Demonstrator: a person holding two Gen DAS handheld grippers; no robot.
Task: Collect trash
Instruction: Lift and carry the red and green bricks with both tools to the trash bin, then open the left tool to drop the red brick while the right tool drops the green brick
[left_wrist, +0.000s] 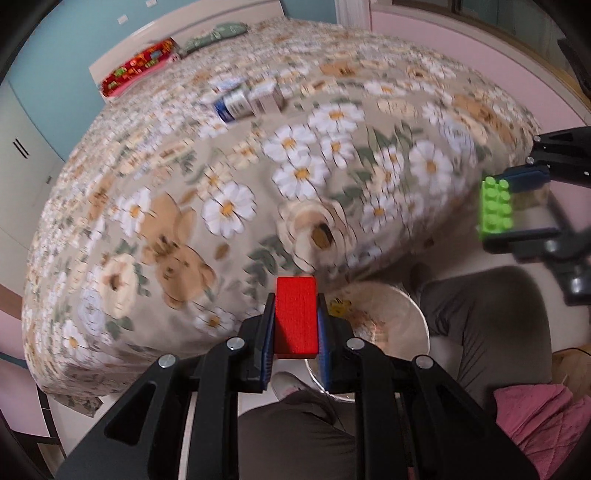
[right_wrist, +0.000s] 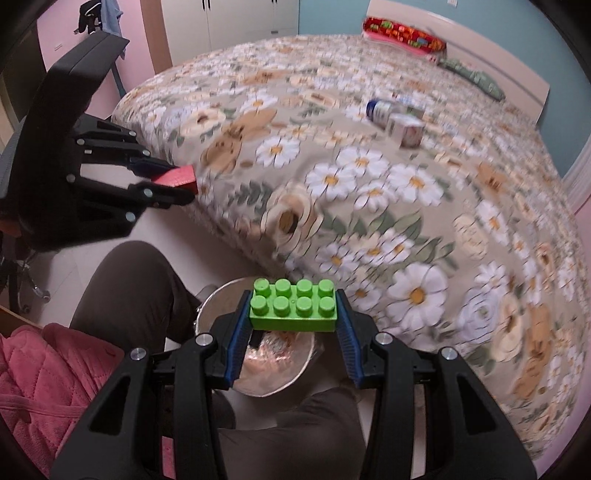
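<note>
Left wrist: box (left_wrist: 264, 99) lettering blurred, perhaps unreadable.

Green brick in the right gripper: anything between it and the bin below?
Nothing visible. The green brick, clamped in the right gripper, hangs above the open bin on the floor between the person's legs, and only trash inside shows under it. The bed edge lies beyond the bin.
</note>
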